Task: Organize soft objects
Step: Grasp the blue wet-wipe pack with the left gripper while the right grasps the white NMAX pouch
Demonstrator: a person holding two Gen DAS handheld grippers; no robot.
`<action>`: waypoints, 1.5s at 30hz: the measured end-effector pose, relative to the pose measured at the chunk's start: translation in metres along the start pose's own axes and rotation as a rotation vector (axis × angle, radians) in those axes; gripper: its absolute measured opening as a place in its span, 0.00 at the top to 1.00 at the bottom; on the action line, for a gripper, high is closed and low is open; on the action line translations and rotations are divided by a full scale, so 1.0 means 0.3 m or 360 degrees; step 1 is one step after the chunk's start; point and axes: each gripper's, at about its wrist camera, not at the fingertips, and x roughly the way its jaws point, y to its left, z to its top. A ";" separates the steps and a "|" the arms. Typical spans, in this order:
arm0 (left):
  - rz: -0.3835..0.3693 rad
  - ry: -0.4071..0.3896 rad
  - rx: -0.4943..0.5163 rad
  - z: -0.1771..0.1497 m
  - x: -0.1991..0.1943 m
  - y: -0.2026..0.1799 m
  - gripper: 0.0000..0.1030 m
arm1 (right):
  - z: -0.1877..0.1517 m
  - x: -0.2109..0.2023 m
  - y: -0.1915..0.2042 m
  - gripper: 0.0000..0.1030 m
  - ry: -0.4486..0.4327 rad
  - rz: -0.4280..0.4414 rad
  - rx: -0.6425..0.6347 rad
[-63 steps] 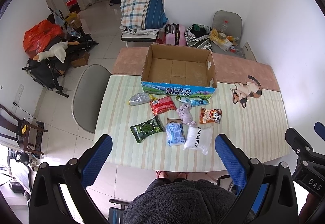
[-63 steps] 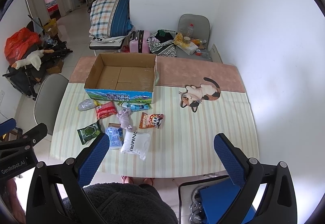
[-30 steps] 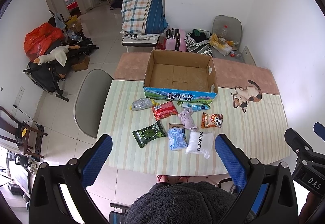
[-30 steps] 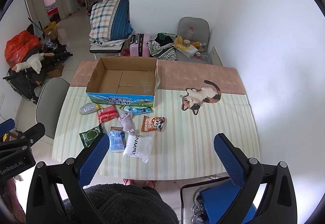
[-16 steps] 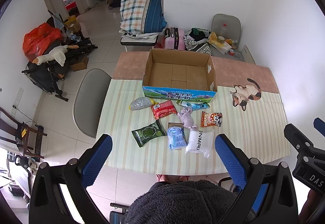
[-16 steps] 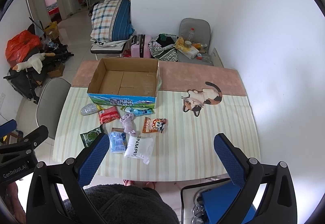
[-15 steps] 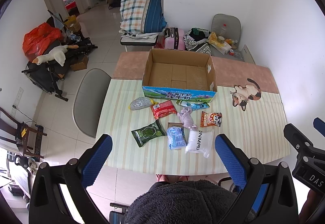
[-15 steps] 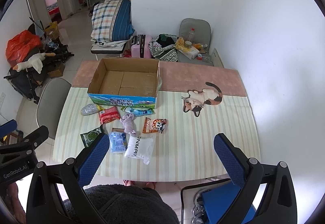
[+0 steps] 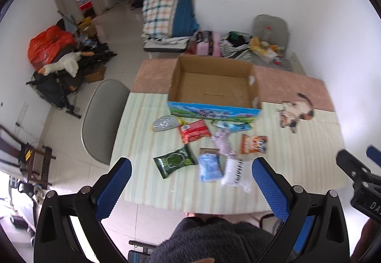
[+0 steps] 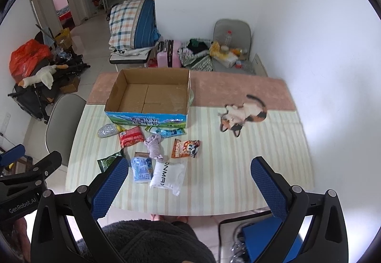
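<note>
An open cardboard box [image 9: 212, 86] [image 10: 152, 96] stands empty at the far side of the striped table [image 9: 297, 155]. In front of it lie several soft packets: a silver pouch [image 9: 165, 123], a red packet [image 9: 194, 130], a green packet [image 9: 175, 161], a light blue packet [image 9: 209, 167], a white pillow pack [image 10: 167, 177], an orange snack bag [image 10: 185, 148], a teal packet [image 10: 166, 131] and a lilac cloth [image 10: 154, 145]. My left gripper [image 9: 190, 182] and right gripper [image 10: 188, 179] hang high above the near table edge, both open and holding nothing.
A grey chair [image 9: 100, 115] stands at the table's left. A cat picture [image 10: 243, 115] is printed on the table at the right. A blue chair [image 10: 262, 234] sits below the near edge. Bedding, bags and clutter lie on the floor beyond. A person's dark fleece sleeve [image 10: 152, 241] fills the bottom.
Both views have shifted slightly closer to the table and the left one is blurred by motion. The packets and box lie as before. Both grippers stay open.
</note>
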 end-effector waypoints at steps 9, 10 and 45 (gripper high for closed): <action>0.0072 0.0457 -0.0012 -0.063 0.602 0.019 0.02 | -0.102 0.729 -0.014 0.00 0.0595 0.0129 0.0163; 0.0065 0.0522 -0.0025 -0.081 0.678 0.021 0.03 | -0.132 0.804 -0.008 0.00 0.0654 0.0143 0.0175; -0.0040 0.0991 0.0013 -0.342 1.248 -0.230 0.67 | -0.553 1.499 0.015 0.20 0.1175 0.0346 0.0154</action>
